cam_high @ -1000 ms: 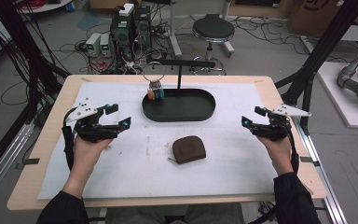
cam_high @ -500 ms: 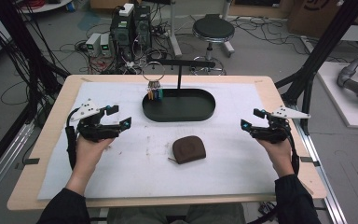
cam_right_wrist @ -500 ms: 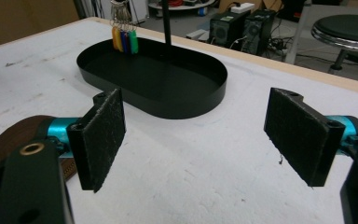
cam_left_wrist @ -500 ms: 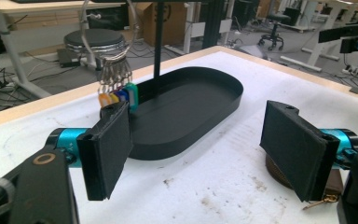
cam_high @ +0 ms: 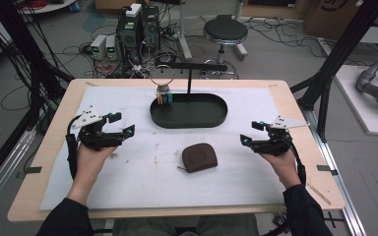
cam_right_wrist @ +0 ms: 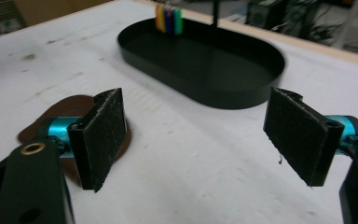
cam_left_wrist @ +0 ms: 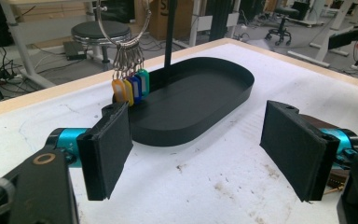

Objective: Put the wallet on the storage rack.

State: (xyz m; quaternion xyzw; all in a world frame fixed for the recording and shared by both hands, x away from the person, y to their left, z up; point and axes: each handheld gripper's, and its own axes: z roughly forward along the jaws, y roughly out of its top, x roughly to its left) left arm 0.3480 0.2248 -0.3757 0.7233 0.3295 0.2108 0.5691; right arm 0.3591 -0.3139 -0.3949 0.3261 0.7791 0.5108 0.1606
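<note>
The left gripper [cam_high: 117,130] was spread wide and held nothing. The brown pouch [cam_high: 199,157] lay on the white mat, in front of the black tray [cam_high: 189,117]. It looked soft and light, best pinched at its edge. The right gripper [cam_high: 252,133] was spread wide too.

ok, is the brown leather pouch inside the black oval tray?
No, the brown leather pouch lies on the white table cover, apart from the black oval tray.

A matt black oval tray [cam_high: 189,117] sits on a scuffed white sheet [cam_high: 142,167] over the pale wooden table [cam_high: 302,147], near a brown leather-like pouch [cam_high: 199,157].
</note>
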